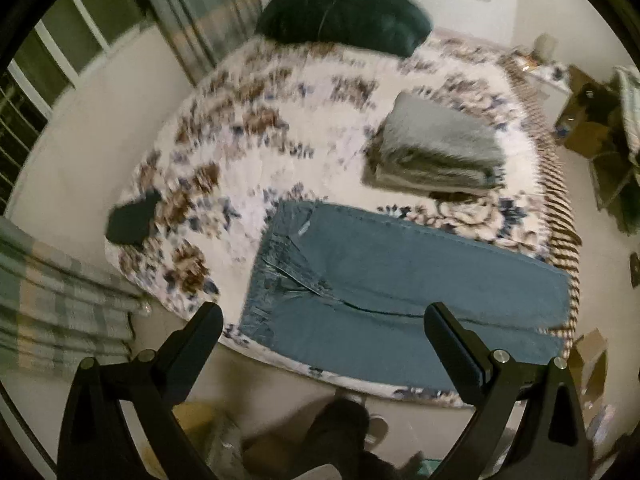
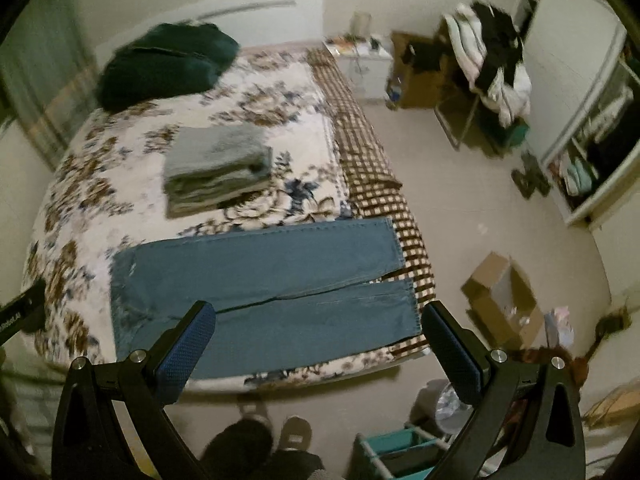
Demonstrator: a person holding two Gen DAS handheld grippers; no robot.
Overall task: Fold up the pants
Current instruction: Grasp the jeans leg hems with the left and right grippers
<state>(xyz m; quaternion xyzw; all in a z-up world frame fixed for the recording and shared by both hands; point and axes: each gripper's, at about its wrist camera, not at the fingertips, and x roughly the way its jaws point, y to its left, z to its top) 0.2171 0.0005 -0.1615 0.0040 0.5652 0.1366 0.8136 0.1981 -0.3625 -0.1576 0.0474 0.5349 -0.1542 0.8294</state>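
- The blue jeans (image 2: 264, 296) lie flat across the near end of the bed (image 2: 100, 184), waistband to the left, both legs side by side running right, hems reaching the checked sheet (image 2: 372, 160) at the bed's edge.
- Left gripper (image 1: 324, 344) hangs above the waistband end, jaws wide apart, holding nothing.
- Right gripper (image 2: 316, 340) hangs over the legs, jaws likewise spread and empty.
- Denim likely handles heavy and fairly stiff, not slippery; it should keep a crease.
- Best holds, I judge: the thick waistband corner and the hem edges.
- A stack of folded grey laundry (image 2: 216, 168) sits behind, apart from the jeans.
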